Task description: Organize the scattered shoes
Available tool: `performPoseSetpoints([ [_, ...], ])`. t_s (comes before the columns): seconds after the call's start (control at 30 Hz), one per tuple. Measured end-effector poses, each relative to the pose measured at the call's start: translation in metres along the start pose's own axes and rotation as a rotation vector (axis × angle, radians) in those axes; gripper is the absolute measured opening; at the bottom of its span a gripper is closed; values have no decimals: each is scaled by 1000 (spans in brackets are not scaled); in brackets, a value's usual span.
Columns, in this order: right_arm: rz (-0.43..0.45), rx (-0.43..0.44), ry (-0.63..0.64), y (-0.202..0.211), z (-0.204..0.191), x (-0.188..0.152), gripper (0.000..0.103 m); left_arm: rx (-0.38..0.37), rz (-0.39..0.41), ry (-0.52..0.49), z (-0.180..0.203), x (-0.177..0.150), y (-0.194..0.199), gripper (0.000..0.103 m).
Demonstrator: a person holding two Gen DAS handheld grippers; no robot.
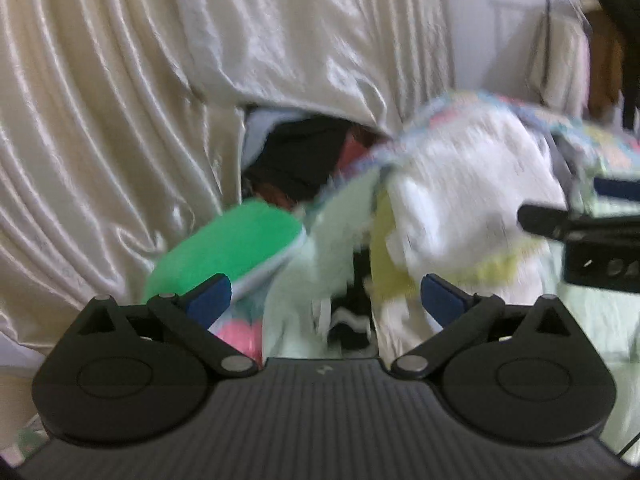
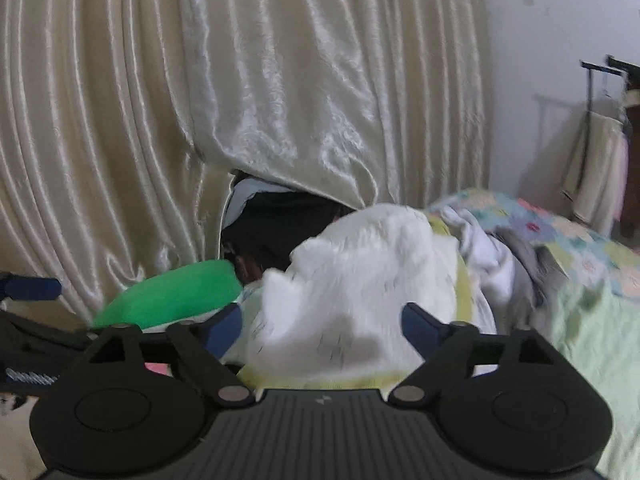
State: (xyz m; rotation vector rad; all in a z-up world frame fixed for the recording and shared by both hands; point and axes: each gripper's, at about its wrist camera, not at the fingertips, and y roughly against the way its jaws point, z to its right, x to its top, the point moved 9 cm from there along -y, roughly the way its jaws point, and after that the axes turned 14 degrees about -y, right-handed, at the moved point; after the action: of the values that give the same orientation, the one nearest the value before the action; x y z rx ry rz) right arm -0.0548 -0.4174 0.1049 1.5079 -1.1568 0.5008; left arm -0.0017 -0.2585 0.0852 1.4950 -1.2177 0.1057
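No shoe is clearly visible in either view. My left gripper (image 1: 326, 300) is open and empty, its blue pads wide apart in front of a pale green blanket (image 1: 340, 220) and a green cushion (image 1: 236, 248). A black and white item (image 1: 350, 324) lies low between the blanket folds; I cannot tell what it is. My right gripper (image 2: 322, 326) is open and empty, right over a white fluffy cloth (image 2: 360, 280). The right gripper also shows at the right edge of the left wrist view (image 1: 580, 204). Both views are blurred.
Cream satin curtains (image 1: 120, 100) hang behind, with a dark gap (image 1: 296, 152) under their hem. A bed with a patchwork quilt (image 2: 540, 224) and light green sheet (image 2: 592, 340) lies to the right. A clothes rack (image 1: 580, 40) stands at the far right by the wall.
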Motion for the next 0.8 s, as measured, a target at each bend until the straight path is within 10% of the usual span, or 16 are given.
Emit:
performPoseSetpoints([
  [0.8,22,-154,-189,4,50,-55,101,-47,-109,-46,72,-27,-63,103],
])
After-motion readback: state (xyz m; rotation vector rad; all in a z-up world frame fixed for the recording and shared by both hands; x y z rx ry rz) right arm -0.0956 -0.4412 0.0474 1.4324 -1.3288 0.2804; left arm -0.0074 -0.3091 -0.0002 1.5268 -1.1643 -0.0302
